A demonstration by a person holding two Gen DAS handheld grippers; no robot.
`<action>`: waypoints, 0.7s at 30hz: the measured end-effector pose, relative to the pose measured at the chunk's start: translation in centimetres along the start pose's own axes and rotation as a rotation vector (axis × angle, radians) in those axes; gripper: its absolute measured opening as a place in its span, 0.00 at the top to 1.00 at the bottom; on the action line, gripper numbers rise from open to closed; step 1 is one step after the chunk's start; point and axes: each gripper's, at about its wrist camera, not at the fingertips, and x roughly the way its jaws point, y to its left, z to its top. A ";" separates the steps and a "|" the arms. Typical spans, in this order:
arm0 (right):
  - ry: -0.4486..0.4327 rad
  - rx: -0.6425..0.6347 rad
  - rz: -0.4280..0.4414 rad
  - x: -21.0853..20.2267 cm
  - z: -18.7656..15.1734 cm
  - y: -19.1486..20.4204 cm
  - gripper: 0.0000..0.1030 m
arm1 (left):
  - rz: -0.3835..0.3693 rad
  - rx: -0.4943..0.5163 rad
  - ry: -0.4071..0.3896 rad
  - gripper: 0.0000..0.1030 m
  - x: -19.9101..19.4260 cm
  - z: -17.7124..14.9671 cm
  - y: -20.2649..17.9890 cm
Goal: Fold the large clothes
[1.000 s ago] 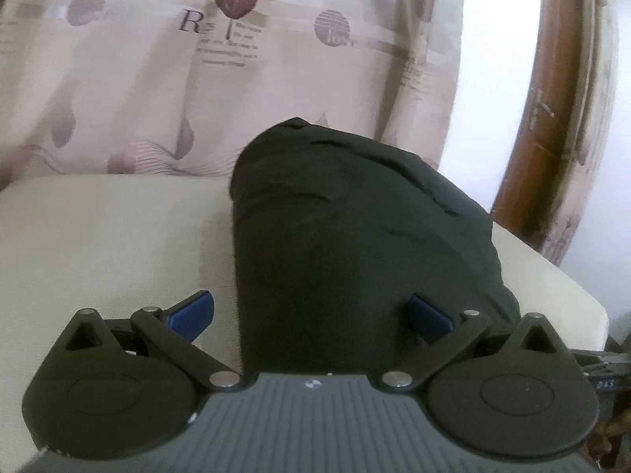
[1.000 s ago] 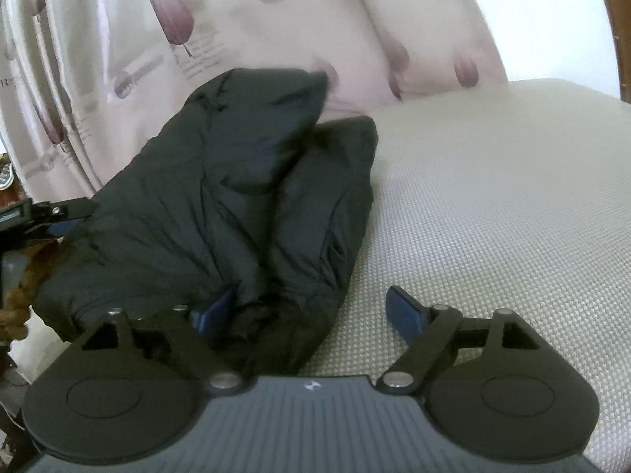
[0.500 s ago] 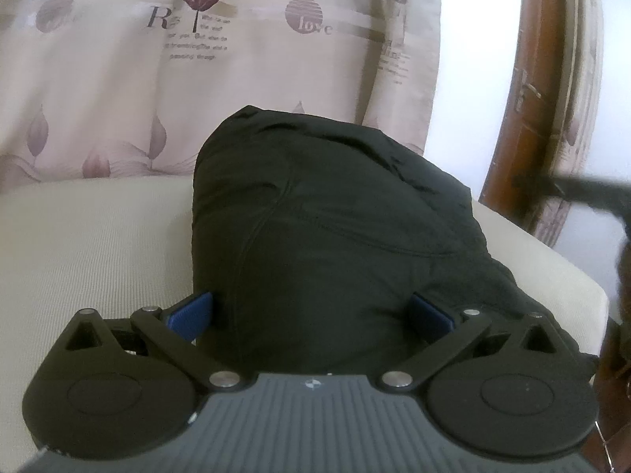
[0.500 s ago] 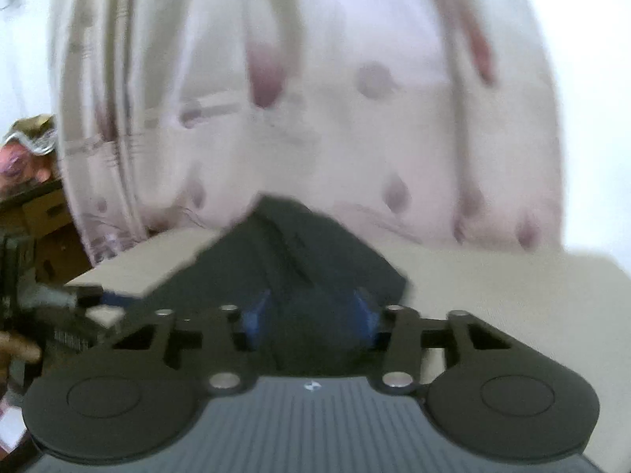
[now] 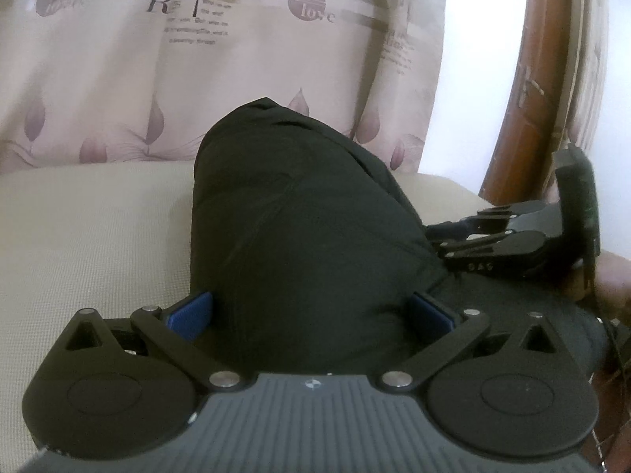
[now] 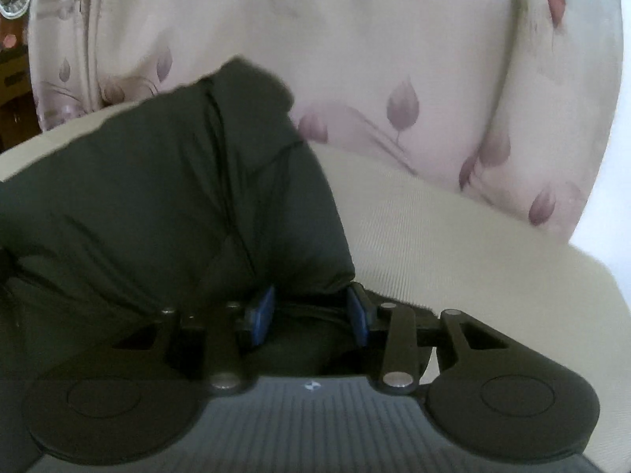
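A black garment (image 5: 299, 236) lies bunched on a beige cushion (image 5: 90, 244), its long axis toward twelve o'clock. The left gripper (image 5: 309, 309) straddles it, spread wide; the right gripper (image 6: 309, 311) is closing, fabric between its pads.

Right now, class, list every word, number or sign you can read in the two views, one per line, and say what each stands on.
"R": large letter on the curtain, beside a leaf print.
"love": in a striped circle on the curtain; a fainter one at far left.
Small lines of print under the "R" and at the curtain's right fold: too blurred to read.
Marking on the right gripper: too small to read.
Right wrist view: none.
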 end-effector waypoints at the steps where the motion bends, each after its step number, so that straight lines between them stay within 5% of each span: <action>1: 0.005 -0.005 0.001 0.1 -0.1 0.1 0.63 | 0.000 0.002 0.000 0.00 0.1 0.0 -0.1; 12: 0.013 0.002 0.011 -0.5 0.4 -0.4 0.63 | 0.015 0.010 0.013 0.00 0.5 -0.6 -0.1; 17: -0.187 0.069 0.072 -10.2 0.2 -0.7 0.62 | 0.011 -0.005 0.010 0.00 0.5 -0.7 0.1; 21: -0.198 0.010 0.098 -14.7 -2.9 2.5 0.63 | 0.008 -0.012 0.010 0.00 0.6 -0.8 0.2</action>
